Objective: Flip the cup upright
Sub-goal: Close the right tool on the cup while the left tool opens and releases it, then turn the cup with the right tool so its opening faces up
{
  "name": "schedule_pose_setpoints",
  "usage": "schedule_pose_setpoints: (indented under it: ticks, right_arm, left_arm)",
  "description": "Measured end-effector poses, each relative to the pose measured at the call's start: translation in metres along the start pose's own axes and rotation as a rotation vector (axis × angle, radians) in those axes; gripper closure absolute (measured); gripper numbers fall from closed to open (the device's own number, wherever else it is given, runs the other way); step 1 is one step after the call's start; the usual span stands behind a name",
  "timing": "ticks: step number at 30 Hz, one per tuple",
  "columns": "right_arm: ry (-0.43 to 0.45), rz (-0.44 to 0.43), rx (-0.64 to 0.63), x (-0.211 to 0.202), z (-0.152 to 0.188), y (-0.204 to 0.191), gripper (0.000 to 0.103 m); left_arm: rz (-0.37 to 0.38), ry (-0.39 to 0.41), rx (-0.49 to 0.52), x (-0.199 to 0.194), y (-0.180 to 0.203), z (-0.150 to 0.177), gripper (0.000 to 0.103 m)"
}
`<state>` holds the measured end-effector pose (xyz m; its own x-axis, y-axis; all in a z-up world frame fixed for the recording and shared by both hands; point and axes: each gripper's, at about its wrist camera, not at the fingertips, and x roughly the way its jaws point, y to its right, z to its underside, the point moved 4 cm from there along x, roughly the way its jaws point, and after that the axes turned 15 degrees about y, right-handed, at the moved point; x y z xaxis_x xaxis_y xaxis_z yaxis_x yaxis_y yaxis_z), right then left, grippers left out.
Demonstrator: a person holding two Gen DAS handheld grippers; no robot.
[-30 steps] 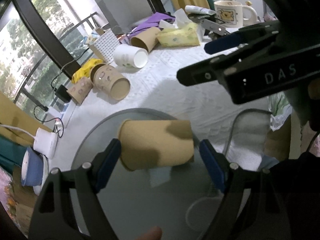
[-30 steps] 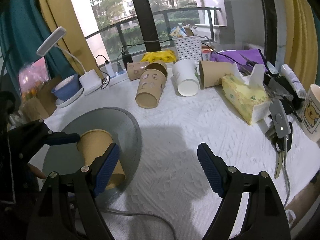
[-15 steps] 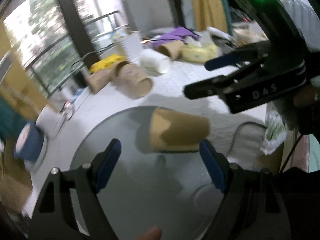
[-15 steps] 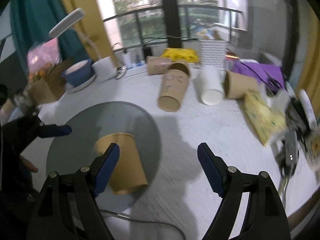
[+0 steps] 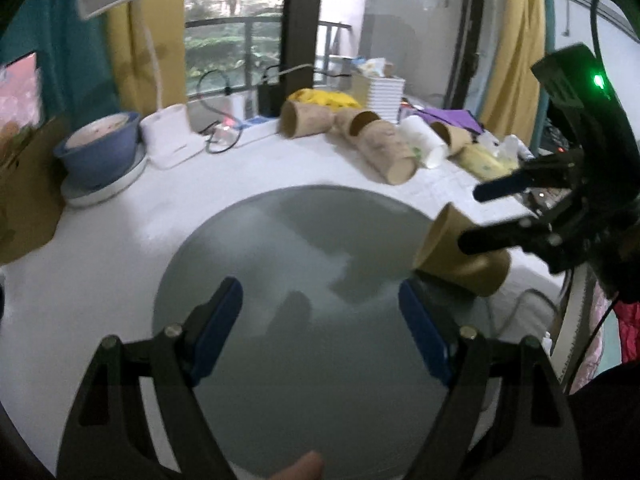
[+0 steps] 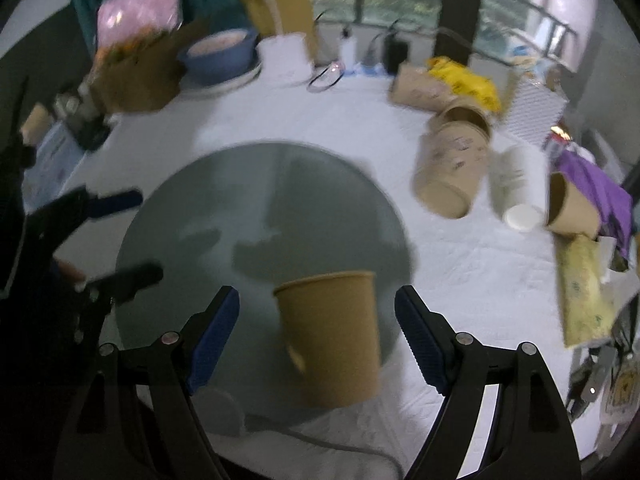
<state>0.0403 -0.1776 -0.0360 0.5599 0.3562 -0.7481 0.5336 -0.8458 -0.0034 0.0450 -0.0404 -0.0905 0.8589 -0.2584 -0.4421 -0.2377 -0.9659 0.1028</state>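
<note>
A plain brown paper cup (image 6: 334, 336) lies on its side at the near edge of the round grey mat (image 6: 224, 208). My right gripper (image 6: 318, 334) is open, its blue pads on either side of the cup without touching it. In the left wrist view the cup (image 5: 460, 254) lies at the mat's (image 5: 288, 280) right edge with the right gripper's fingers (image 5: 508, 208) around it. My left gripper (image 5: 320, 332) is open and empty over the mat, away from the cup.
Several other paper cups (image 6: 452, 172) lie on their sides at the back right of the white table, beside a white basket (image 6: 532, 112), a yellow tissue pack (image 6: 584, 288) and a purple cloth. A blue bowl (image 5: 100, 148) and lamp base (image 5: 170, 136) stand at the back left.
My left gripper has drawn away from the cup to the left. My right gripper has swung left, so the cup now lies between its open pads.
</note>
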Motion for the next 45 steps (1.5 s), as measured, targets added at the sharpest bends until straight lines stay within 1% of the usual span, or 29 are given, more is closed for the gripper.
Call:
schedule_pose_setpoints:
  ticks: [3, 6, 10, 18, 20, 24, 26, 27, 32, 36, 39, 42, 45]
  right_arm:
    - [-0.070, -0.032, -0.036, 0.013, 0.006, -0.008, 0.020]
    - [-0.123, -0.044, -0.065, 0.024, 0.007, -0.012, 0.020]
    - [-0.181, -0.042, -0.100, 0.037, 0.008, -0.012, 0.020]
    - [-0.339, -0.054, -0.241, 0.059, 0.018, -0.015, 0.020]
    - [-0.369, -0.059, -0.264, 0.062, 0.020, -0.016, 0.021]
    - [-0.401, -0.074, -0.278, 0.064, 0.022, -0.017, 0.026]
    - [-0.406, -0.076, -0.276, 0.065, 0.023, -0.016, 0.031]
    - [-0.408, -0.078, -0.272, 0.065, 0.023, -0.016, 0.036]
    - [-0.402, -0.085, -0.261, 0.062, 0.024, -0.015, 0.036]
    - [-0.373, -0.088, -0.245, 0.057, 0.021, -0.013, 0.036]
    - [-0.334, -0.087, -0.228, 0.055, 0.013, -0.015, 0.037]
    - [-0.252, -0.094, -0.202, 0.043, 0.002, -0.020, 0.037]
    - [-0.156, -0.103, -0.160, 0.034, -0.008, -0.027, 0.037]
  left_arm:
    - [-0.009, -0.003, -0.033, -0.001, -0.010, 0.003, 0.021]
    - [-0.009, -0.001, -0.053, -0.001, -0.015, 0.005, 0.021]
    - [0.004, -0.005, -0.070, 0.001, -0.017, 0.007, 0.021]
    - [0.022, -0.015, -0.095, 0.007, -0.020, 0.010, 0.021]
    - [0.021, -0.018, -0.103, 0.008, -0.022, 0.010, 0.021]
    - [0.020, -0.023, -0.110, 0.009, -0.025, 0.011, 0.021]
    - [0.019, -0.026, -0.112, 0.009, -0.026, 0.012, 0.021]
    - [0.018, -0.027, -0.113, 0.009, -0.027, 0.012, 0.021]
    - [0.015, -0.031, -0.113, 0.010, -0.027, 0.011, 0.021]
    - [0.013, -0.031, -0.103, 0.009, -0.027, 0.009, 0.021]
    - [0.013, -0.028, -0.096, 0.007, -0.027, 0.005, 0.021]
    - [0.004, -0.014, -0.097, 0.004, -0.029, -0.003, 0.021]
    - [-0.025, 0.007, -0.100, -0.001, -0.036, -0.014, 0.021]
